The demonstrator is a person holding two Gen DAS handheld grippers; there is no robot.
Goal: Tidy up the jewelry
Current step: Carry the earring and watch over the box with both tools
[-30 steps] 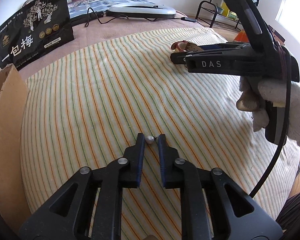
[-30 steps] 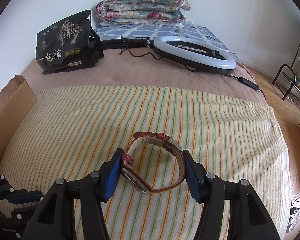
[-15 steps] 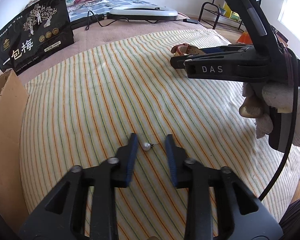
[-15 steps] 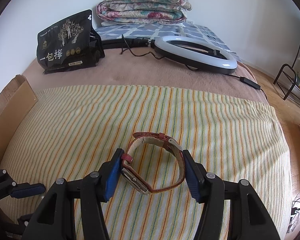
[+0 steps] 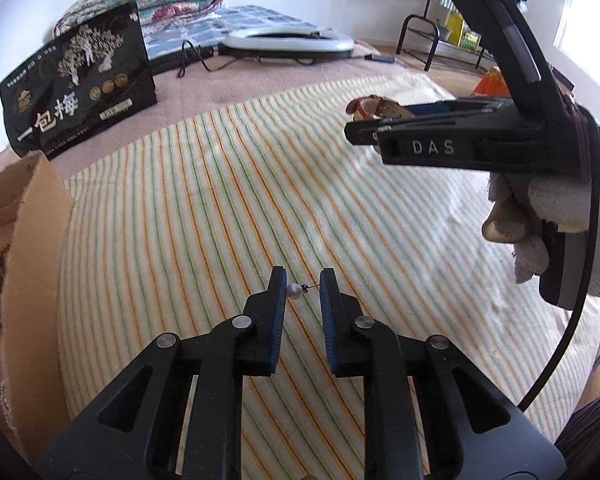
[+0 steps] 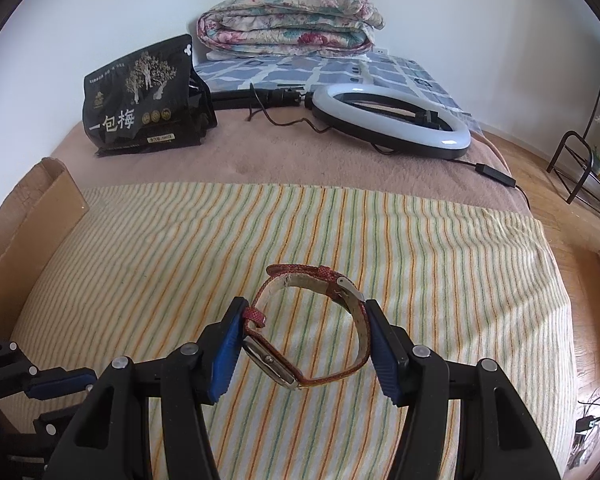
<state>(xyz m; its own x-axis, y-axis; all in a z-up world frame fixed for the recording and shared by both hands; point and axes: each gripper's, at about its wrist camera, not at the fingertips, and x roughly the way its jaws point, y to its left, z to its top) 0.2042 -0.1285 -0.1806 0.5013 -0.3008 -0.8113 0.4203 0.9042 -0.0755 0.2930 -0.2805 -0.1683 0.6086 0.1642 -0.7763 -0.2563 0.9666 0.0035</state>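
Small white pearl stud earring [image 5: 294, 291] sits on the striped towel [image 5: 204, 216] between the left gripper [image 5: 302, 289] fingers, which are closing on it. Right gripper [image 6: 305, 334] fingers pinch a red-strap wristwatch [image 6: 312, 328]. Open towel ahead of both; brown cardboard box [image 5: 28, 240] left of the left fingers, black snack bag [image 6: 140, 100] and white ring light [image 6: 392, 120] far ahead.

the striped towel [image 6: 260, 240] is soft, matt cloth over a fuzzy pink blanket [image 6: 300, 160]. the watch [image 6: 312, 328] has a rough red woven strap and shiny metal case; the pearl earring [image 5: 294, 291] looks glossy. the cardboard box [image 5: 32, 208] is dull brown, the black pouch [image 6: 140, 96] slick.
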